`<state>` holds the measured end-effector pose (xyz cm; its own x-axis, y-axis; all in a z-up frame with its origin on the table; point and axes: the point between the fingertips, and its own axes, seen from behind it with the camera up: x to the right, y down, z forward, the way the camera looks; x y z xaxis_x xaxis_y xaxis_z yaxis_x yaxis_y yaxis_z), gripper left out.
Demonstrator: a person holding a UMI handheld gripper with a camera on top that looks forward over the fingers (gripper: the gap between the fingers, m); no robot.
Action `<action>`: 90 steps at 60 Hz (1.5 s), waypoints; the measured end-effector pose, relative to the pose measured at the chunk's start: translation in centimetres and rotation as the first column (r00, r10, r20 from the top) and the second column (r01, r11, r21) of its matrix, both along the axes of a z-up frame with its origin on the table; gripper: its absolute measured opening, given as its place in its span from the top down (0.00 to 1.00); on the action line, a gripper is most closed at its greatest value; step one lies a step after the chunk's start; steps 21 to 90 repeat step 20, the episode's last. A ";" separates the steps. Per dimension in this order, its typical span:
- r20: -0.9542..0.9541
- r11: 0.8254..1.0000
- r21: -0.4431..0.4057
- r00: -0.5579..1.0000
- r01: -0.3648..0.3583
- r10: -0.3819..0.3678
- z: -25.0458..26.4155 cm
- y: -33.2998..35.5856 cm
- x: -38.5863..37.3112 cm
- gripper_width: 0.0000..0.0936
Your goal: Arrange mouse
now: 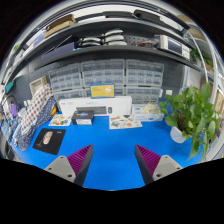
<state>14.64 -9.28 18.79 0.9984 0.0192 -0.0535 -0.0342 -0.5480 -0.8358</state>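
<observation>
My gripper (113, 152) is open and empty, held above a blue table (110, 145), with nothing between its magenta pads (80, 160). A black square mouse mat (48, 139) lies on the table to the left, beyond the left finger. A small dark object (83, 117), possibly the mouse, sits further back by a white box (95, 105); I cannot tell for sure what it is.
A green plant (192, 110) in a white pot (178, 133) stands at the right. Flat items (125, 122) lie before the white box. A patterned rack (35, 108) leans at the left. Shelves with drawer units (105, 75) fill the back.
</observation>
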 end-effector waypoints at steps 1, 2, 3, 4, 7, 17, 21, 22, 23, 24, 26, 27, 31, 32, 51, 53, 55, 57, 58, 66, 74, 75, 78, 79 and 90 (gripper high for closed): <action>-0.002 1.000 0.000 1.000 0.003 -0.003 0.0 -0.1 0.3 0.10; -0.004 1.000 -0.002 1.000 0.006 -0.006 -0.1 -0.2 0.5 0.10; -0.005 1.000 -0.002 1.000 0.009 -0.009 -0.1 -0.2 0.8 0.10; -0.006 1.000 -0.001 1.000 0.012 -0.012 -0.2 -0.3 1.0 0.10; -0.007 1.000 -0.006 1.000 0.021 -0.021 -0.5 -0.6 1.7 0.10; -0.006 1.000 -0.024 1.000 0.012 -0.013 -1.3 -1.2 2.3 0.10; -0.008 1.000 -0.024 1.000 0.012 -0.012 -1.4 -1.3 2.4 0.10; -0.008 1.000 -0.024 1.000 0.012 -0.012 -1.4 -1.3 2.4 0.10; -0.008 1.000 -0.024 1.000 0.012 -0.012 -1.4 -1.3 2.4 0.10; -0.008 1.000 -0.024 1.000 0.012 -0.012 -1.4 -1.3 2.4 0.10; -0.008 1.000 -0.024 1.000 0.012 -0.012 -1.4 -1.3 2.4 0.10; -0.008 1.000 -0.024 1.000 0.012 -0.012 -1.4 -1.3 2.4 0.10; -0.008 1.000 -0.024 1.000 0.012 -0.012 -1.4 -1.3 2.4 0.10; -0.008 1.000 -0.024 1.000 0.012 -0.012 -1.4 -1.3 2.4 0.10; -0.008 1.000 -0.024 1.000 0.012 -0.012 -1.4 -1.3 2.4 0.10; -0.008 1.000 -0.024 1.000 0.012 -0.012 -1.4 -1.3 2.4 0.10; -0.008 1.000 -0.024 1.000 0.012 -0.012 -1.4 -1.3 2.4 0.10; -0.008 1.000 -0.024 1.000 0.012 -0.012 -1.4 -1.3 2.4 0.10; -0.008 1.000 -0.024 1.000 0.012 -0.012 -1.4 -1.3 2.4 0.10; -0.008 1.000 -0.024 1.000 0.012 -0.012 -1.4 -1.3 2.4 0.10; -0.008 1.000 -0.024 1.000 0.012 -0.012 -1.4 -1.3 2.4 0.10; -0.008 1.000 -0.024 1.000 0.012 -0.012 -1.4 -1.3 2.4 0.10; -0.008 1.000 -0.024 1.000 0.012 -0.012 -1.4 -1.3 2.4 0.10; -0.008 1.000 -0.024 1.000 0.012 -0.012 -1.4 -1.3 2.4 0.10; -0.008 1.000 -0.024 1.000 0.012 -0.012 -1.4 -1.3 2.4 0.10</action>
